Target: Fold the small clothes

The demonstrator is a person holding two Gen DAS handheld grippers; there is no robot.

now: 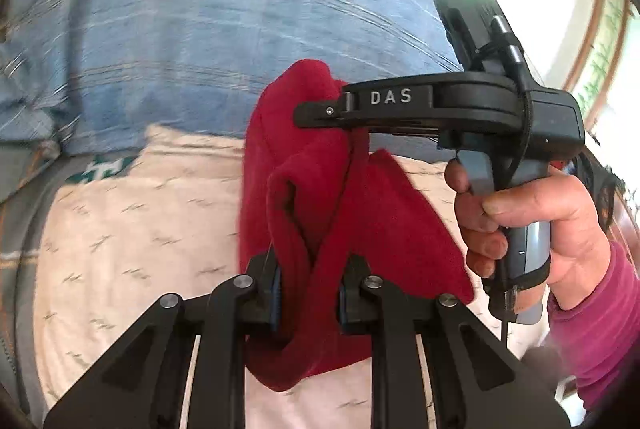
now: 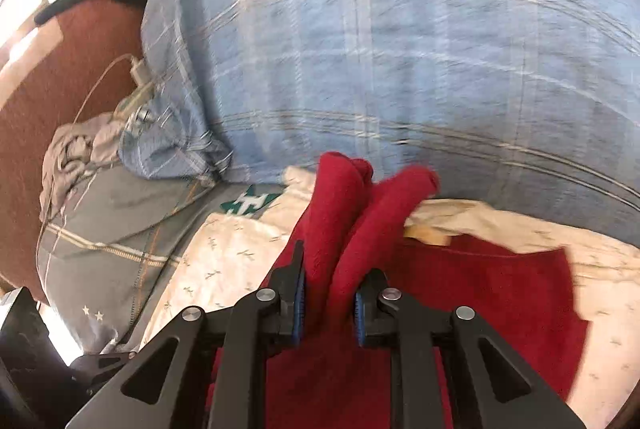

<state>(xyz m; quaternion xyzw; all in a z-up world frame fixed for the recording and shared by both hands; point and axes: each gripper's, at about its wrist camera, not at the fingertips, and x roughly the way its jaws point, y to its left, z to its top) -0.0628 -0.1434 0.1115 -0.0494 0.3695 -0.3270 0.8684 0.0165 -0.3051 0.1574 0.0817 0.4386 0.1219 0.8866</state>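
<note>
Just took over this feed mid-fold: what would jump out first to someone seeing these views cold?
The red garment, bright against the pale patterned sheet, bunched between both grippers. The left gripper pinches it at the bottom of the left wrist view, while the right gripper comes in from the right, clamped on its upper folds, held by a hand. Behind lies a blue plaid quilt.

Both wrist views close, angled down; share red cloth (image 1: 332, 213).
</note>
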